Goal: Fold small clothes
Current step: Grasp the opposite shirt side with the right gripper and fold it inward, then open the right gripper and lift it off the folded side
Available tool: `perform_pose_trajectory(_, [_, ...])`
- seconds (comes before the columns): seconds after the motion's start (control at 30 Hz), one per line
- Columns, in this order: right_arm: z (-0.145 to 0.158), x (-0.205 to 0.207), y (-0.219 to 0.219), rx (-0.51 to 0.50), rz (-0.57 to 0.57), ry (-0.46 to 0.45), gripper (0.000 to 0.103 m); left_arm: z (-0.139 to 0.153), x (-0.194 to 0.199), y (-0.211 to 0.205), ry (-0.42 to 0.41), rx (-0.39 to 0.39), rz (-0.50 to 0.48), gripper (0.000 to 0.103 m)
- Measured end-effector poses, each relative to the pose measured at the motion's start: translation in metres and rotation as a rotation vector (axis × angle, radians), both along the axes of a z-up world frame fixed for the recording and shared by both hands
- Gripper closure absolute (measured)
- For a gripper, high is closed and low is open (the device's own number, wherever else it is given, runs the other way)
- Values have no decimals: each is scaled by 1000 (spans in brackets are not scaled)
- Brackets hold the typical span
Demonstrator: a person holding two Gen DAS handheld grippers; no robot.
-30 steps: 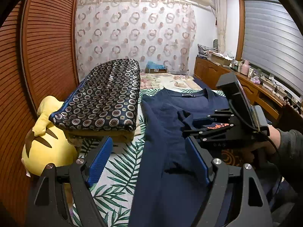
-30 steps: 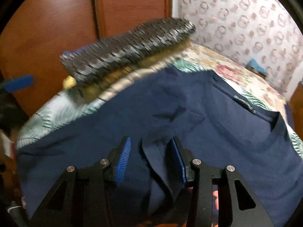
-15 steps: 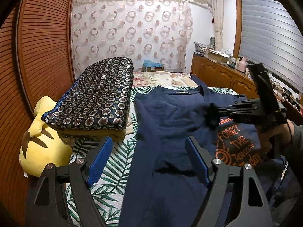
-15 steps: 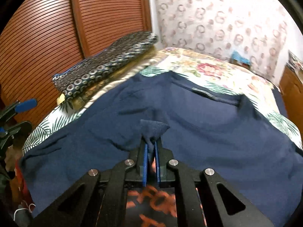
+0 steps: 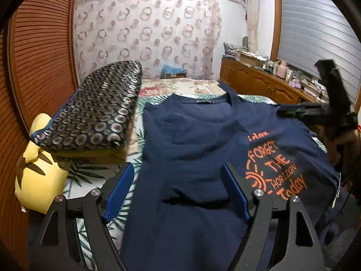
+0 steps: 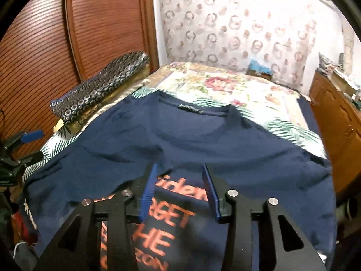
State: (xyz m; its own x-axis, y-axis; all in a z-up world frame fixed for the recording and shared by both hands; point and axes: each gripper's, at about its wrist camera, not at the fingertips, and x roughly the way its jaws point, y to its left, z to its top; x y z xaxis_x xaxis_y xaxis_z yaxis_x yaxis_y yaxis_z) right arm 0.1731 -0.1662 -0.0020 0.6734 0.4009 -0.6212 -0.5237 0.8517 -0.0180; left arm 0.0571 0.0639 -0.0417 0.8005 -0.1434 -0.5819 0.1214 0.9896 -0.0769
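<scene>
At the left of the left wrist view, a yellow plush toy (image 5: 38, 169) and a stack of patterned bedding (image 5: 94, 113) sit against the wooden sliding door, beside the task's thing. That thing, a navy T-shirt (image 5: 191, 140), lies spread on the bed (image 5: 180, 85), its collar toward the far wall and its hem toward the person, so its long axis runs straight away from both claws. Its left side is doubled inward over the chest; the orange print shows on the right half.

The left claw (image 5: 178, 189) hangs wide and empty over the lower left part of the shirt, with the folded edge running between its jaws and below them.

The right claw (image 6: 178, 189) hovers above the print near the middle of the shirt; its jaws are opening, with nothing between them.

The unfolded right side and sleeve (image 6: 315, 164) lie to the right of that claw, so I judge the right hand the nearer one for the matching fold.
</scene>
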Motion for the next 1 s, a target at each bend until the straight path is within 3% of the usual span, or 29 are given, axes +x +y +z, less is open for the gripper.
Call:
perform_pose_trajectory(0.33, [8, -43, -73, -23, -188, -109, 58, -10, 13, -28, 40, 9, -52, 23])
perform_pose_trajectory(0.47, [-10, -44, -107, -13, -283, -80, 57, -15, 20, -35, 58, 11, -64, 23])
perform_pose_trajectory(0.6, [-31, -37, -126, 0, -343, -21, 44, -20, 28, -41, 83, 17, -73, 23])
perform_pose_trajectory(0.83, [-70, -25, -133, 7, -441, 64, 43, -38, 47, -45, 186, 43, -69, 23])
perform_pose_trajectory(1.0, [-81, -20, -137, 27, -436, 126, 43, -44, 54, -49, 229, 59, -64, 23])
